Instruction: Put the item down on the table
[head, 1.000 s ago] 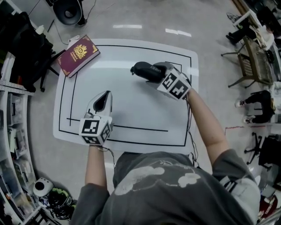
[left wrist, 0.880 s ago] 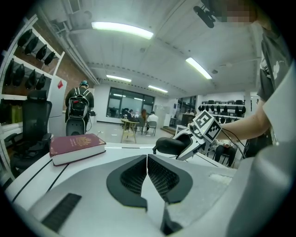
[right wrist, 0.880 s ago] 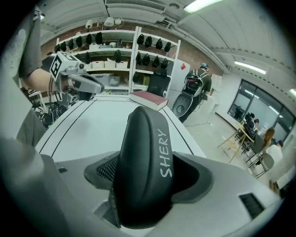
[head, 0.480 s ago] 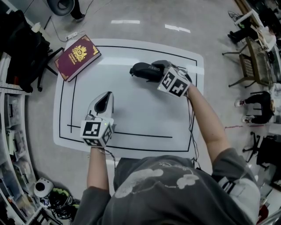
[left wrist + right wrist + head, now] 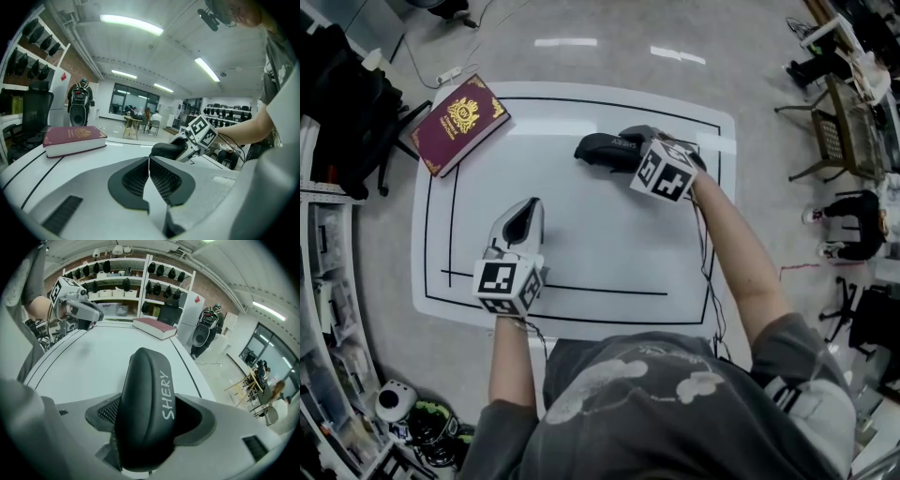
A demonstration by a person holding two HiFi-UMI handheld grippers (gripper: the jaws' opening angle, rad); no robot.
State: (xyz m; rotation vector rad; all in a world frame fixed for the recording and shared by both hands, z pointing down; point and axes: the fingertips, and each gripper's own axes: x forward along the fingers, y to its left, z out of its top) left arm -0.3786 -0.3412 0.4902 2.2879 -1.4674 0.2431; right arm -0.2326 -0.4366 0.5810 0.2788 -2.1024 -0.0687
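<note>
White surface [image 5: 581, 234], black-lined: red book [image 5: 459, 124] at far left corner; right tool [image 5: 628, 155] clamps black case [image 5: 598, 148] low over it, apparently for setting down; left tool [image 5: 522, 217] closed, empty, parked aside.

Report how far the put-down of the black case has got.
Done: the black case is over the white table, near its far side. In hand: the right gripper is clamped on it; contact with the surface can't be confirmed. To do: set it down, open the jaws. The left gripper is shut, empty.
</note>
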